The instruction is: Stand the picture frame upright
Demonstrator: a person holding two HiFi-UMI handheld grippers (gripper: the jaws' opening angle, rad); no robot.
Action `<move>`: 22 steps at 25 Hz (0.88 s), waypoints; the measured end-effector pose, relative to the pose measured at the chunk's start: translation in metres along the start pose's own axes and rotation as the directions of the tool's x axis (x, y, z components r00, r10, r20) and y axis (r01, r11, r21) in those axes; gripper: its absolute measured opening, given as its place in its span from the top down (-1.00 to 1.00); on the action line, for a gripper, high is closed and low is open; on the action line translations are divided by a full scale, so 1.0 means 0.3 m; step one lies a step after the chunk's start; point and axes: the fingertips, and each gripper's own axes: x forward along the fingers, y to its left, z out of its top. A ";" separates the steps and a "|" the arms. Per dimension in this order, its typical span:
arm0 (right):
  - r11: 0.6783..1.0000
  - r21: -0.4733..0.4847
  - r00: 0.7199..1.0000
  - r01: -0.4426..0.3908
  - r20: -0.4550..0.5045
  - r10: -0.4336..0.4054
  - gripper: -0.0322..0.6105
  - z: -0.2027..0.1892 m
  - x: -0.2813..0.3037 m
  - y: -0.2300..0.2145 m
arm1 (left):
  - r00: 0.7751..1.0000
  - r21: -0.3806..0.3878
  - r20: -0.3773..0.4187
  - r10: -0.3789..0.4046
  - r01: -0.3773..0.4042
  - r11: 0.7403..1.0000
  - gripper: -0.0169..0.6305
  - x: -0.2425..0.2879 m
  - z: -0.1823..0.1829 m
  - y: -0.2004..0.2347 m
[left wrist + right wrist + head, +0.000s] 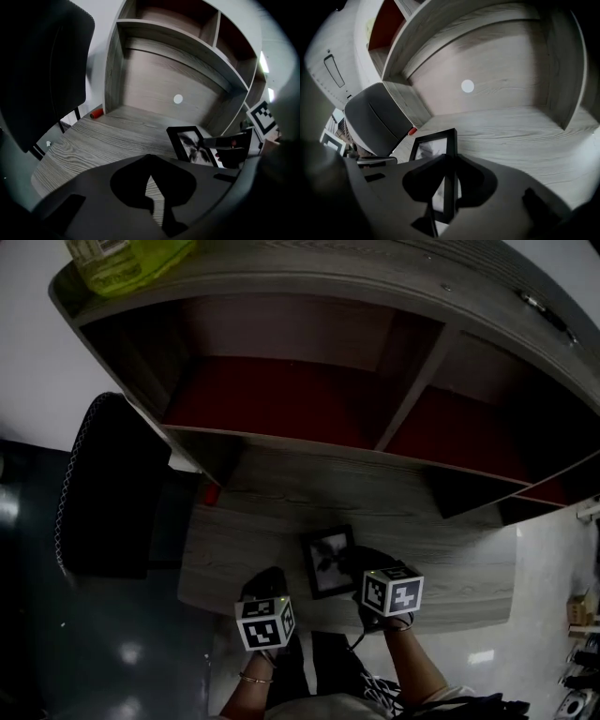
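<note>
Black rectangular picture frame [328, 561] on grey woodgrain desk [450, 563]; right gripper [449, 161] clamps its edge; left gripper [150, 177] jaws together.

An office or study workspace is indicated: a grey wood-grain tabletop [234, 549] is set beneath a matching shelf unit [309, 442] divided into open, red-lined compartments, and a round white cap [178, 99] is fitted in the back panel. A black desk chair [103, 484] is placed at the left side of the tabletop, on a dark glossy floor [112, 652]. A small black picture frame [328, 561] is seen on the tabletop, and a yellow-green container [131, 261] is kept on top of the shelf unit.
</note>
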 end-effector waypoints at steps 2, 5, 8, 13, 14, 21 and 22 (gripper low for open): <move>1.000 0.006 1.000 0.010 0.022 -0.010 0.63 0.020 -0.023 0.007 | 1.000 0.012 0.017 -0.009 0.009 1.000 0.91 -0.014 0.027 -0.005; 1.000 0.010 0.998 0.021 0.057 -0.022 0.63 0.054 -0.062 0.029 | 0.999 0.030 0.045 -0.023 0.022 0.999 0.91 -0.040 0.073 -0.014; 1.000 0.010 0.995 0.029 0.091 -0.030 0.63 0.085 -0.104 0.057 | 0.997 0.048 0.065 -0.039 0.036 0.998 0.91 -0.070 0.108 -0.026; 0.999 0.017 0.989 0.033 0.144 -0.035 0.63 0.132 -0.162 0.100 | 0.993 0.071 0.101 -0.062 0.055 0.996 0.91 -0.113 0.168 -0.031; 0.999 0.017 0.987 0.036 0.159 -0.039 0.63 0.146 -0.175 0.107 | 0.992 0.077 0.110 -0.067 0.059 0.995 0.91 -0.119 0.183 -0.031; 0.996 0.028 0.964 0.081 0.251 -0.085 0.63 0.235 -0.283 0.131 | 0.979 0.127 0.170 -0.110 0.089 0.988 0.91 -0.181 0.296 -0.038; 0.996 0.030 0.960 0.086 0.263 -0.091 0.63 0.248 -0.299 0.136 | 0.977 0.133 0.179 -0.117 0.094 0.987 0.91 -0.190 0.315 -0.040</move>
